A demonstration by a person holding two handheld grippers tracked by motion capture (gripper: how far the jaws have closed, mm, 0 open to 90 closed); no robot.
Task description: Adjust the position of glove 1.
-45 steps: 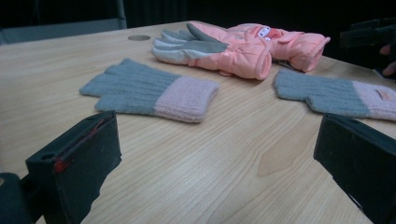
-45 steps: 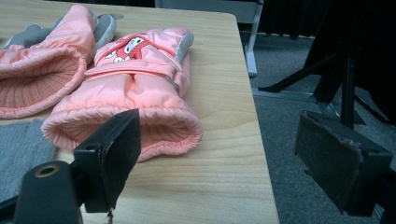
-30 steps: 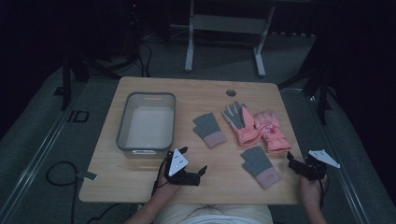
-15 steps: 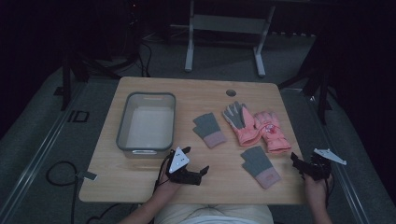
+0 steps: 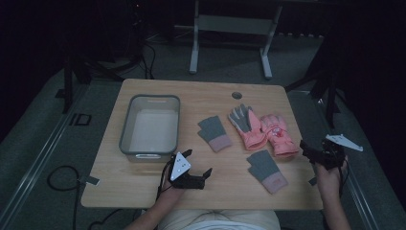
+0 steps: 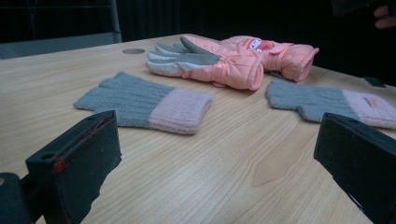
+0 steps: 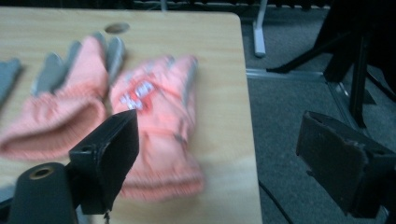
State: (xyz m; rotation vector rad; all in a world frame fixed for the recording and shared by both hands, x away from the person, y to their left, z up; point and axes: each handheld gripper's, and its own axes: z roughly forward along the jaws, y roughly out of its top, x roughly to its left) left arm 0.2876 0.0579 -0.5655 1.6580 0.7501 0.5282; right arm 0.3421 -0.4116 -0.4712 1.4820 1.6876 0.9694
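Note:
Two grey knit gloves with pink cuffs lie flat on the wooden table (image 5: 143,187), one mid-table (image 5: 214,133) (image 6: 144,105) and one nearer the front (image 5: 267,170) (image 6: 327,100). Two padded pink gloves lie side by side behind them, one palm-up with grey fingers (image 5: 245,125) (image 6: 219,63) (image 7: 65,93), the other to its right (image 5: 280,135) (image 6: 285,53) (image 7: 159,116). My left gripper (image 5: 197,163) (image 6: 219,154) rests open on the table front, pointing at the gloves. My right gripper (image 5: 308,152) (image 7: 219,154) hovers open at the table's right edge beside the right pink glove, holding nothing.
A grey plastic bin (image 5: 128,125) stands empty on the left half of the table. A round cable hole (image 5: 237,95) sits near the far edge. Bare wood lies between my left gripper and the gloves. A metal frame (image 5: 230,24) stands on the floor beyond.
My right gripper has drifted forward and slightly right along the table's right edge. The left gripper and the gloves have stayed put.

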